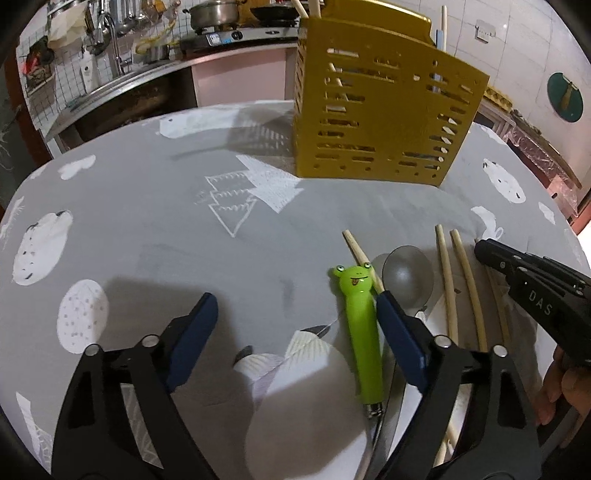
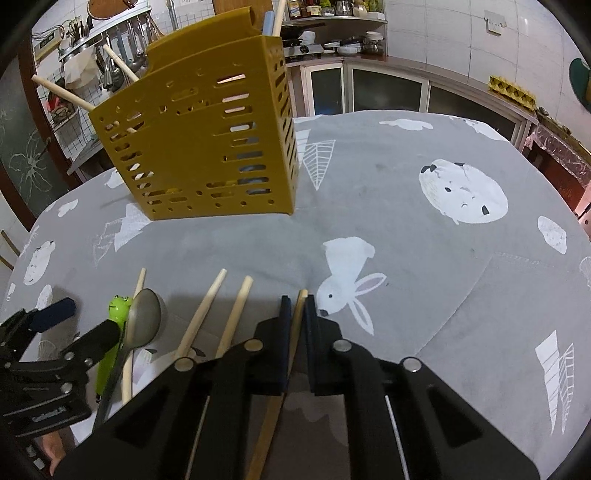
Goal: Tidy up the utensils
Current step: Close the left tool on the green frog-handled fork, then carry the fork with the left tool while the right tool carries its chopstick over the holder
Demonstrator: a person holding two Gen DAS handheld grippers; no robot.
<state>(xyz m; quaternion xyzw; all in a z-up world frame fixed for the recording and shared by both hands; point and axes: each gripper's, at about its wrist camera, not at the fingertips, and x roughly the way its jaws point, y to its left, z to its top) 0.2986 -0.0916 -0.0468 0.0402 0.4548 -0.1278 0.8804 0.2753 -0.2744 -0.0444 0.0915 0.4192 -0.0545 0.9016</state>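
Note:
A yellow slotted utensil holder (image 1: pixel 380 110) (image 2: pixel 199 147) stands on the table with chopsticks and other sticks inside. My left gripper (image 1: pixel 295 310) (image 2: pixel 79 321) is open and low over the cloth. A green frog-handled utensil (image 1: pixel 360 332) (image 2: pixel 118 306) lies between its fingers, close to the right finger (image 1: pixel 395 321). Beside it lie a metal spoon (image 1: pixel 406 277) (image 2: pixel 144 314) and two loose chopsticks (image 1: pixel 458 288) (image 2: pixel 221 314). My right gripper (image 2: pixel 297 302) (image 1: pixel 491 254) is shut on a wooden chopstick (image 2: pixel 269 424), whose tip pokes out past the fingertips.
The table wears a grey cloth (image 1: pixel 166 229) (image 2: pixel 443 295) with white animal prints. Another chopstick (image 1: pixel 356 251) lies partly under the spoon. A kitchen counter with a stove and pots (image 1: pixel 218 22) runs behind the table. A hand (image 1: pixel 557 387) holds the right gripper.

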